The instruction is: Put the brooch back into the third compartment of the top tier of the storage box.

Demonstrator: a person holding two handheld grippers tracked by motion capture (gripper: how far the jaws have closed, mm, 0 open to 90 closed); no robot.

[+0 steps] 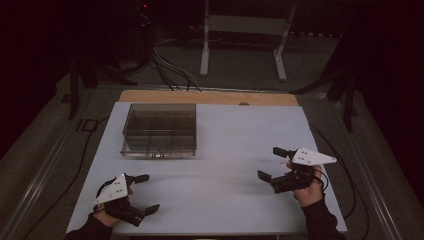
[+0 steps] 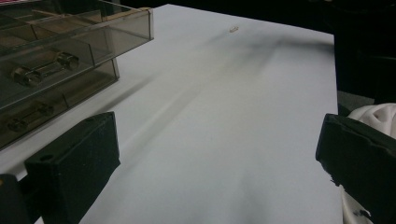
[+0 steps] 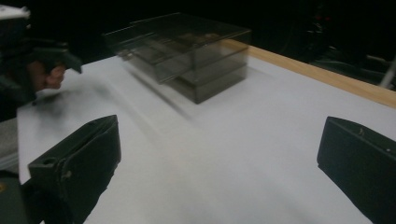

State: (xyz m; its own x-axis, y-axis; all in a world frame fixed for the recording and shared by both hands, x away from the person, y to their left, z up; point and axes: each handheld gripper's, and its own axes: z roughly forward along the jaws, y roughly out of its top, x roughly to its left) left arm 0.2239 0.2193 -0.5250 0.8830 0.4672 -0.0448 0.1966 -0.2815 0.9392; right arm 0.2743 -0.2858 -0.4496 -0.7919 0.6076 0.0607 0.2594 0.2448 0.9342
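A smoky clear plastic organiser box (image 1: 159, 130) with several compartments and a closed lid stands on the white table top (image 1: 225, 150), toward the back left. It also appears in the left gripper view as the box (image 2: 56, 60) with metal clasps on its front, and blurred in the right gripper view as the box (image 3: 187, 51). My left gripper (image 1: 146, 192) hovers near the front left corner, open and empty. My right gripper (image 1: 270, 162) is at the front right, open and empty. Wide bare table lies between the jaws in both gripper views.
A wooden strip (image 1: 207, 96) edges the table's far side. A small pale speck (image 2: 233, 29) lies on the table far off. Beyond the table are a white metal stand (image 1: 242, 35), cables on the floor (image 1: 170, 70) and dark tripod legs at both sides.
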